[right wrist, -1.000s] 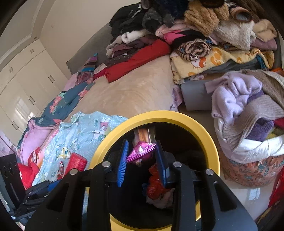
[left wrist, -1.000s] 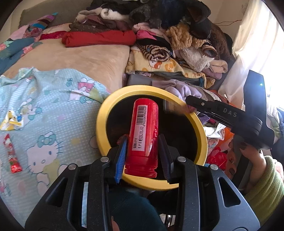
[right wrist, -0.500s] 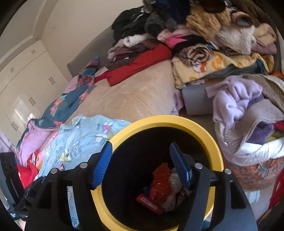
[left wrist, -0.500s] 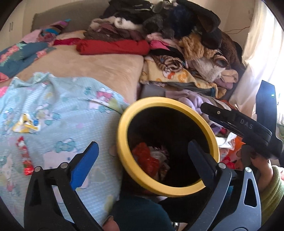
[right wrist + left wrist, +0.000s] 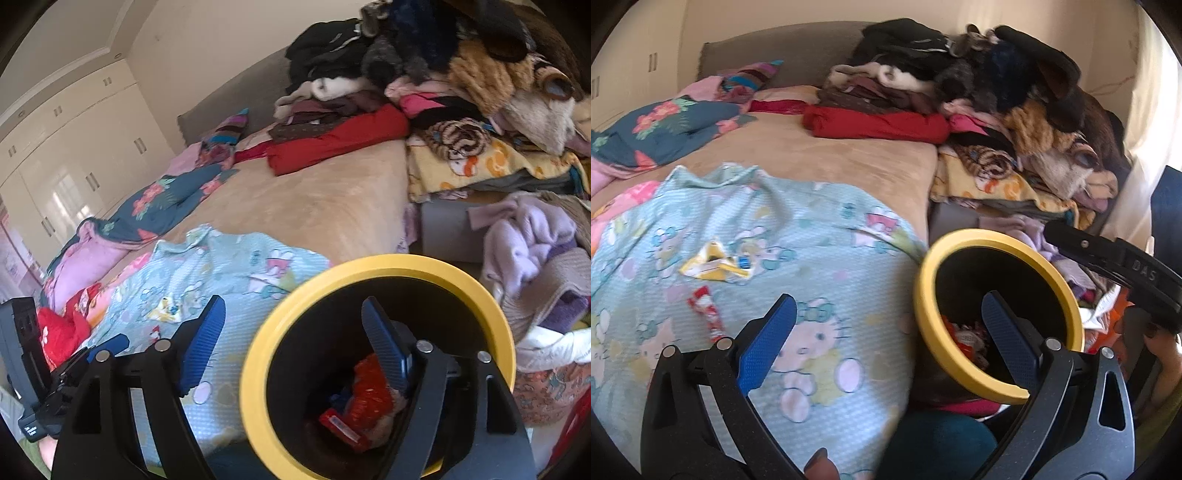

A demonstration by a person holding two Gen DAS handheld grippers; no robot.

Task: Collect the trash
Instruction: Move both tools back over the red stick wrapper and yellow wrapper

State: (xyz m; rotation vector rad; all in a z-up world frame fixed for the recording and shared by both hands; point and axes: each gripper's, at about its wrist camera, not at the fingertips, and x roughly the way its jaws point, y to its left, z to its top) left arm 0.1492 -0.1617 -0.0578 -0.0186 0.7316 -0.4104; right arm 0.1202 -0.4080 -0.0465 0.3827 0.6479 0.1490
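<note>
Two tools (image 5: 886, 325) (image 5: 291, 328) gape empty, right just widening; cluttered bed (image 5: 820, 155); yellow-rimmed bin (image 5: 369, 266) beside.

Right tool (image 5: 291, 341) just opening, empty, over yellow-rimmed bin (image 5: 258, 354).

Two wrappers (image 5: 714, 264) lie on the bed (image 5: 831, 162), left of the bin (image 5: 925, 295) holding trash (image 5: 369, 391).
</note>
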